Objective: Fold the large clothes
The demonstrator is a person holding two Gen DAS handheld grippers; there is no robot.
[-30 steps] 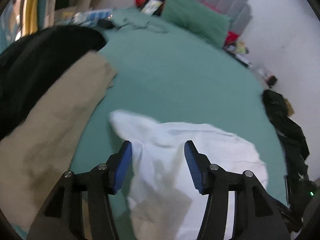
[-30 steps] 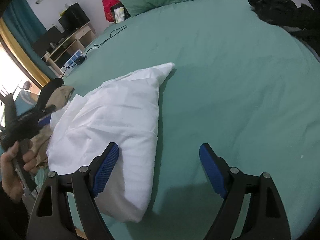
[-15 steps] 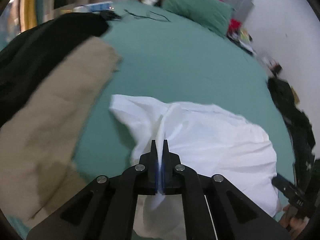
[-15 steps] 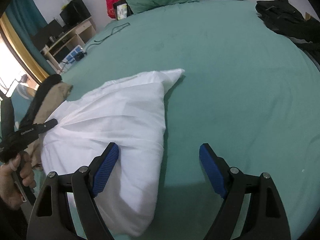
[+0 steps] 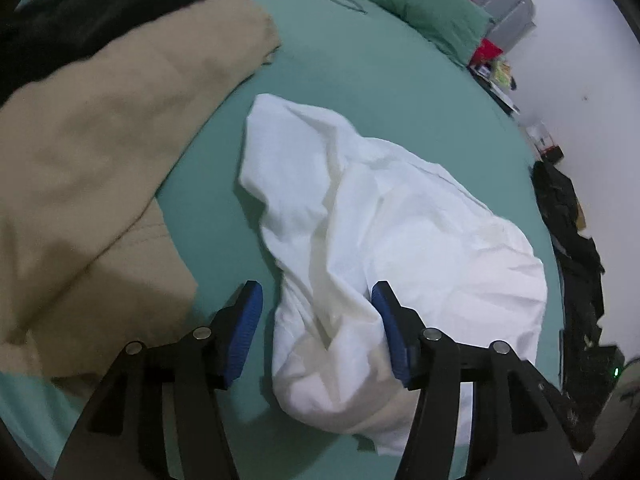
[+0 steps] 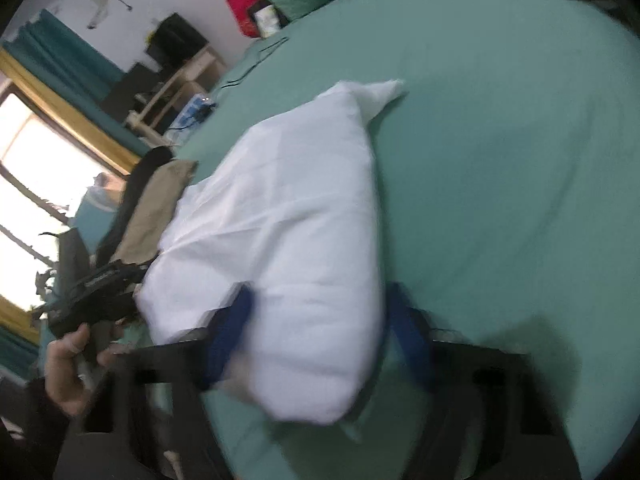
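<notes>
In the left wrist view the left gripper stands with its jaws spread wide, whereas half a second ago they were pinched together on a ridge of the white garment. Now the bunched lower end of that garment lies between the blue pads: the right-hand pad touches the cloth and the left-hand one stands clear over the green bedsheet, so nothing is clamped. The garment fills the middle and lower right of the frame, rumpled, with one narrow end reaching toward the upper centre. The raised ridge seen earlier has slumped into loose folds.

A beige garment covers the left of the frame, just beside the white one with a strip of sheet between them, and a black garment lies along its upper left edge. A green pillow sits at the top, and dark clothes trail down the right edge.

In the right wrist view, which is motion-blurred, the right gripper is held open as before, but it now straddles the near end of the white garment instead of resting mostly over bare sheet. The person's left hand grips the other tool at the lower left.
</notes>
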